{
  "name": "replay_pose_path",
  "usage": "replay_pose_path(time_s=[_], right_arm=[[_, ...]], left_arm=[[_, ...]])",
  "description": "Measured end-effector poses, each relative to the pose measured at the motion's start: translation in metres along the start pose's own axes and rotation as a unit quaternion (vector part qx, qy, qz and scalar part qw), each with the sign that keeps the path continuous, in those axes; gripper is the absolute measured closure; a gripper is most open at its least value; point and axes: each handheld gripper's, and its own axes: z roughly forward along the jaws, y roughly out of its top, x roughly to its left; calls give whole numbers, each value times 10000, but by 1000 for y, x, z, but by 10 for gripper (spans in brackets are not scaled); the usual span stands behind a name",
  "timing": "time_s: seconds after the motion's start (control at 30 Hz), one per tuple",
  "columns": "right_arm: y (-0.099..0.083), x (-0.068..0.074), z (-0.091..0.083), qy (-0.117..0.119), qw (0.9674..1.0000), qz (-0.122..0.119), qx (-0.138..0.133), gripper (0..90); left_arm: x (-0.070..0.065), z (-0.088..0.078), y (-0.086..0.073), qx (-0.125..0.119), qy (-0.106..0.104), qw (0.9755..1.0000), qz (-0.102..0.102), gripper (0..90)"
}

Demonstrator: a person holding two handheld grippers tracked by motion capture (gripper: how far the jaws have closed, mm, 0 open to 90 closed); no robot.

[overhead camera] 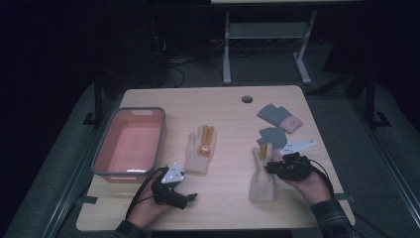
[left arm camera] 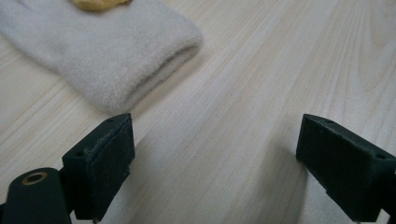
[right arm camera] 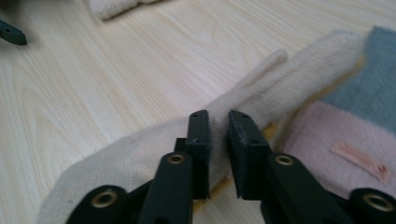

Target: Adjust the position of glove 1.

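Right gripper [right arm camera: 218, 122]: jaws pinching edge of cream glove [right arm camera: 140, 154], beside grey-pink glove [right arm camera: 355, 140]. Left gripper [left arm camera: 215, 154]: jaws wide apart, nothing between, near second cream glove [left arm camera: 107, 51].

The cream knitted glove [right arm camera: 140, 154] under the right gripper [right arm camera: 218, 122] runs off the bottom edge at seven o'clock, and whether the pads pinch its fabric cannot be told. At eleven o'clock in the left gripper view, the other cream glove's [left arm camera: 107, 56] fingers are cut off, its yellow patch [left arm camera: 99, 4] clipped.
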Motion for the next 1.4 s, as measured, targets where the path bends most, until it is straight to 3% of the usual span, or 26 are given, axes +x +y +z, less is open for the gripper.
replay_pose_path(time_s=[0.13,0.3,0.33,0.43,0.57,0.63,0.67,0.9,0.93,1.17,1.23,1.33,1.4], right_arm=[[-8,-3,-11,-239,9996,145,19,689],[-21,-7,-20,-428,9989,143,124,726],[-30,-10,-22,-521,9980,215,289,735],[-36,-14,-25,-605,9969,345,361,723],[-39,-12,-20,-356,9977,382,433,816],[-38,-11,-17,-276,9977,326,520,831],[-37,-7,-9,-184,9974,185,676,863],[-28,7,7,26,9972,4,746,867],[-24,11,13,136,9971,-44,750,866],[-5,30,34,296,9961,-354,755,867],[-1,34,33,282,9966,-453,630,867],[11,32,22,219,9990,-313,238,857],[16,31,21,192,9992,-295,166,840]], left_arm=[[0,0,0,3,1,10000,3,109],[0,0,0,-13,3,10000,-1,108],[0,0,0,-12,2,10000,-7,108],[0,0,0,-12,2,10000,-5,108],[0,0,0,-16,4,10000,-2,108],[0,0,0,-16,4,10000,-5,108],[0,0,0,-14,3,10000,-1,108],[0,0,0,-14,4,10000,-1,108],[0,0,0,-4,2,10000,0,108],[0,0,0,-1,0,10000,3,108],[0,0,0,6,1,10000,2,108],[0,0,0,1,-1,10000,-1,108],[0,0,0,0,0,10000,-4,108]])
